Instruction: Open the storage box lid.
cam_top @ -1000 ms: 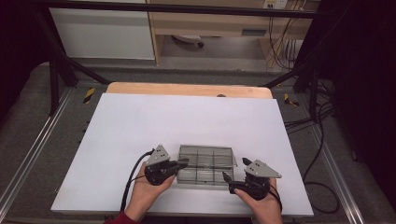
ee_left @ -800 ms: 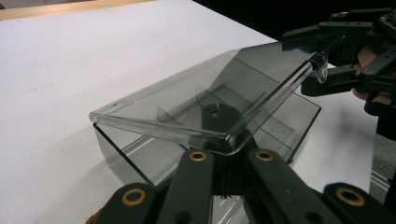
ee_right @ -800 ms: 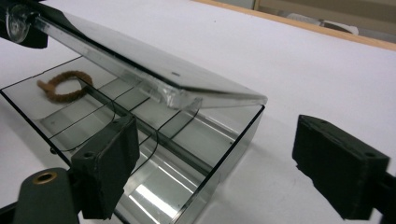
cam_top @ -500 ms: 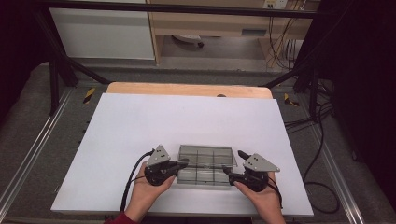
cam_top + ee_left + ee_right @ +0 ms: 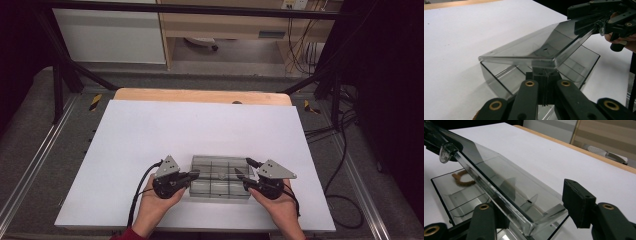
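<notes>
Since a second ago, right gripper (image 5: pixel 243 170) drawn in a little toward the right end of the clear plastic box (image 5: pixel 220 176), jaws narrowing but still apart, no pad pressing on anything: in the right gripper view, lid (image 5: pixel 506 192) corner between them, one pad (image 5: pixel 577 203) standing just off its edge. Left gripper (image 5: pixel 194 174) unmoved, jaws pressed together on the near edge of the lid (image 5: pixel 539 51) at the box's left end, as seen in the left gripper view. Lid tilted up off the box, slanting. Box resting flat on the white table (image 5: pixel 200 130), near its front edge, between the two hands. Inside the box, a small brown curled piece (image 5: pixel 462 180) on the floor of one compartment. Farther back, bare white surface, then a wooden edge (image 5: pixel 200 96).
</notes>
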`<state>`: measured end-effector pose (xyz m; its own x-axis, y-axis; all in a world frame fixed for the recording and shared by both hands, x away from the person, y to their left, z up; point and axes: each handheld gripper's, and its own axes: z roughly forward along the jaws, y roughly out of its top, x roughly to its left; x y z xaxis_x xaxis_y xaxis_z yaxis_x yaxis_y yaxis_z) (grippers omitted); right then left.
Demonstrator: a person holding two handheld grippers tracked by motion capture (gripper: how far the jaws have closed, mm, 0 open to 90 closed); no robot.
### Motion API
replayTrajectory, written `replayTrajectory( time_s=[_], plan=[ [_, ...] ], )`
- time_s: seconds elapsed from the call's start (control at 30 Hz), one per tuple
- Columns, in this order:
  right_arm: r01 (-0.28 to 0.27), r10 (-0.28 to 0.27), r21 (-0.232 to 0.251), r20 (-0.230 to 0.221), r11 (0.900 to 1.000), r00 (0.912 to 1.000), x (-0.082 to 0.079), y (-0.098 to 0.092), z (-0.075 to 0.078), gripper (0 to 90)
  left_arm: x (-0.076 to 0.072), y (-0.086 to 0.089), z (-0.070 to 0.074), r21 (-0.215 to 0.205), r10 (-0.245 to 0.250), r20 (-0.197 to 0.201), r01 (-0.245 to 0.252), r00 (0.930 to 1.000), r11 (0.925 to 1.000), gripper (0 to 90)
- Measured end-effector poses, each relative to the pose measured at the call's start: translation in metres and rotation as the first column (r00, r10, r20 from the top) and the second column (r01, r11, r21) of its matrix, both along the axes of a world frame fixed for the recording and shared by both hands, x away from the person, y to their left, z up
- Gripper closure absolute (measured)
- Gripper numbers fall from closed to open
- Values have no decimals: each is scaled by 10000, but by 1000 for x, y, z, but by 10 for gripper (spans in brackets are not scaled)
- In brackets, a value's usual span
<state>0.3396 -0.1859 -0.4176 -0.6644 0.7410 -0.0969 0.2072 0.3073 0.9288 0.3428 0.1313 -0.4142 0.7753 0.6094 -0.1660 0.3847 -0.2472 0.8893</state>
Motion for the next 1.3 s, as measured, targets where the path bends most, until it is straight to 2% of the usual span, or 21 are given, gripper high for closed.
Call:
replayTrajectory(
  time_s=[0.27,0.47,0.67,0.77,0.87,1.0,1.13,1.3],
  plan=[
    [-111,109,166,102,9998,9999,7,-1,5,491,0,8,2,-195,200,4,-200,9998,9996,899],
    [-98,93,335,139,9994,9999,15,-3,8,514,1,13,4,-77,415,245,-413,9988,9991,898],
    [-76,69,340,208,9994,9998,22,-3,11,533,8,15,0,56,693,420,-696,9967,9976,826],
    [-40,31,406,220,9992,9998,26,-3,12,537,10,16,0,47,896,625,-900,9940,9959,752],
    [-25,14,404,281,9992,9996,29,-3,14,542,13,16,1,-72,1085,811,-1083,9908,9941,592],
    [44,-57,425,307,9991,9995,34,-3,15,545,19,13,3,-122,1404,1216,-1400,9826,9901,396],
    [91,-106,438,346,9990,9993,37,-3,16,548,28,10,6,-174,1422,1291,-1411,9814,9898,323],
    [110,-125,420,345,9991,9993,40,-3,16,550,36,3,10,-67,1246,1526,-1250,9804,9921,301]
  ],
)
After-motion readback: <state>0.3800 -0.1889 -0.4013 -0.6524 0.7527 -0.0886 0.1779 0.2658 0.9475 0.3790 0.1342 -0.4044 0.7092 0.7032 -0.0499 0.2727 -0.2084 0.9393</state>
